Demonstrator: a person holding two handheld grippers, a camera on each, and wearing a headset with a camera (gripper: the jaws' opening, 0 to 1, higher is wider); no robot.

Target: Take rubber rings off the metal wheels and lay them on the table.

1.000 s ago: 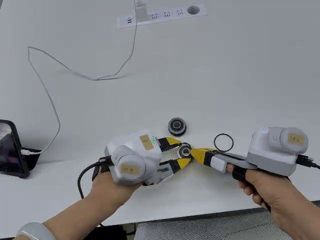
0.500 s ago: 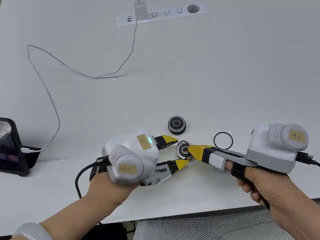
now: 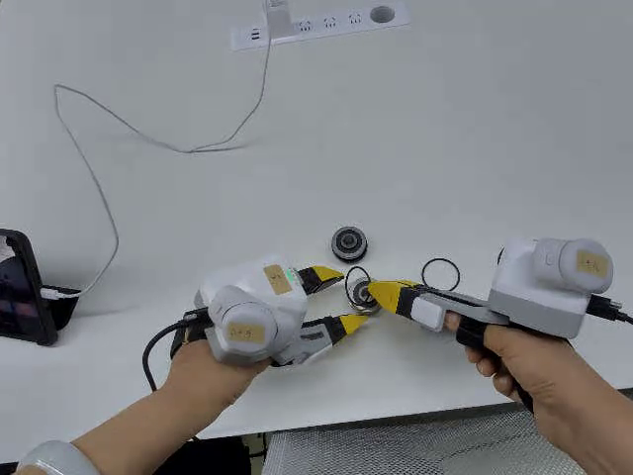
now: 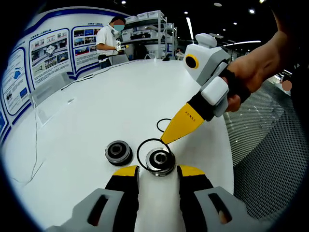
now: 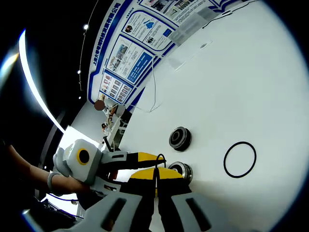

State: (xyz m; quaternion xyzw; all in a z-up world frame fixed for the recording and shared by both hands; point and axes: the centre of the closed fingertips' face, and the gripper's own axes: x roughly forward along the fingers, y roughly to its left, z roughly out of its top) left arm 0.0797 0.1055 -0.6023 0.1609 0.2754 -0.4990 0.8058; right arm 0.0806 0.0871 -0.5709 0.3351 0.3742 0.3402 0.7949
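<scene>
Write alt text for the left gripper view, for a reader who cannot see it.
The shut right gripper holds a rubber ring partly off a metal wheel, between the open jaws of the left gripper. A second wheel and a loose ring lie on the white table.

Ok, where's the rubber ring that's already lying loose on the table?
In the head view the rubber ring lies flat on the table, right of centre, just beyond the right hand-held gripper, with the nearer metal wheel to its left.
</scene>
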